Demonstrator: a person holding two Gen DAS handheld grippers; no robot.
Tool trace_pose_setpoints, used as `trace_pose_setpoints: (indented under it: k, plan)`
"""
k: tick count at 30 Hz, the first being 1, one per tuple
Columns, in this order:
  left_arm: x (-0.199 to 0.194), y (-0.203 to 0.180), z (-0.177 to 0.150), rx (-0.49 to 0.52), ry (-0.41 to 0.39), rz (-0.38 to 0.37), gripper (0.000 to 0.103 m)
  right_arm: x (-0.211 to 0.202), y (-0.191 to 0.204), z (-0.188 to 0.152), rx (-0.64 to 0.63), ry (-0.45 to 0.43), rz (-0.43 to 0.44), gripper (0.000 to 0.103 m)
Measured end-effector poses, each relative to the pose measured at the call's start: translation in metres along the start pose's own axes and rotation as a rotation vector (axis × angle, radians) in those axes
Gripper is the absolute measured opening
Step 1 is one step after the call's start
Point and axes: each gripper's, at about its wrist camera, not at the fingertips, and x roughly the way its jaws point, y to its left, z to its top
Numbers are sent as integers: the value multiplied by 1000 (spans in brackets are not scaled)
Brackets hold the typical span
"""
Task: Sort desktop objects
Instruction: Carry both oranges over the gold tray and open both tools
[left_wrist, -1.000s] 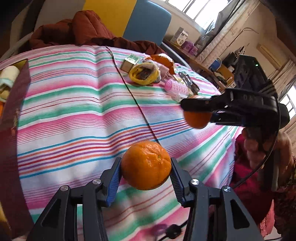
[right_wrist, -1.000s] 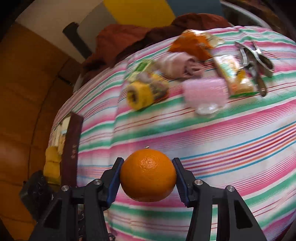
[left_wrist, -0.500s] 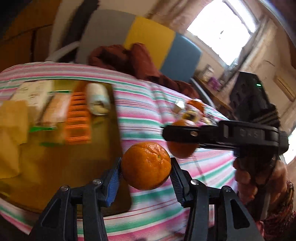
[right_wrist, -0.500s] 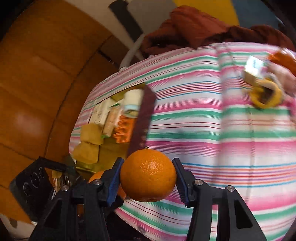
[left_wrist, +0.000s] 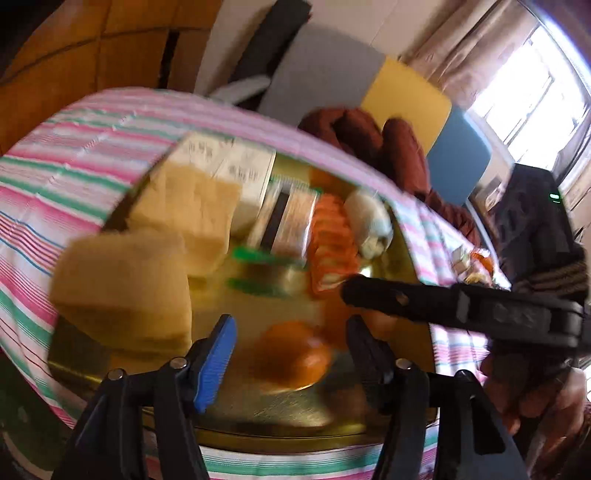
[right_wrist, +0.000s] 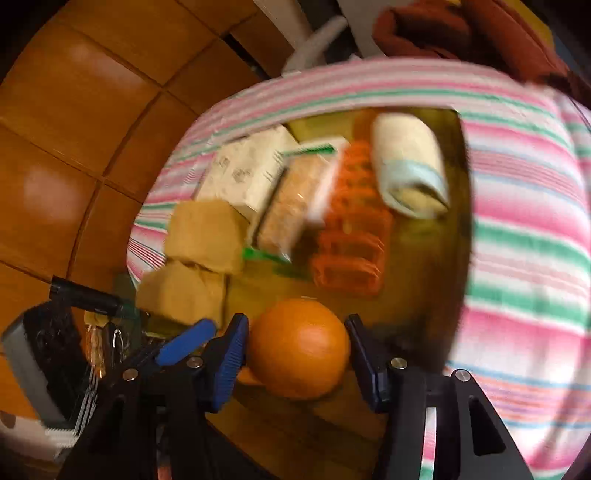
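Over a gold tin, my left gripper has its jaws opening. A blurred orange lies below and between the pads with a gap on each side, low over the tin's floor. My right gripper hovers over the same tin, and both pads still touch a second orange as its jaws begin opening. One of its fingers crosses the left wrist view from the right. A blue left-gripper pad shows at lower left in the right wrist view.
The tin holds tan sponge-like blocks, white boxes, a snack packet, an orange ridged piece and a rolled cloth. It sits on a striped tablecloth near the table edge, with orange floor tiles beyond.
Both grippers swung from the middle of the table to over the tin. The left jaws widened and its orange came free of the pads. The right orange stayed between its pads.
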Motion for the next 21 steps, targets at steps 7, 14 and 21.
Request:
trace_pose_setpoints:
  k: [7, 14, 21]
  plan:
    - [-16, -5, -9, 19, -57, 35, 63, -27, 10, 3, -26, -102, 27, 58]
    - [-14, -11, -14, 11, -58, 72, 63, -40, -2, -14, -14, -101, 41, 58]
    - [-18, -6, -20, -4, -58, 115, 63, -41, 7, -20, -82, -118, 2, 59]
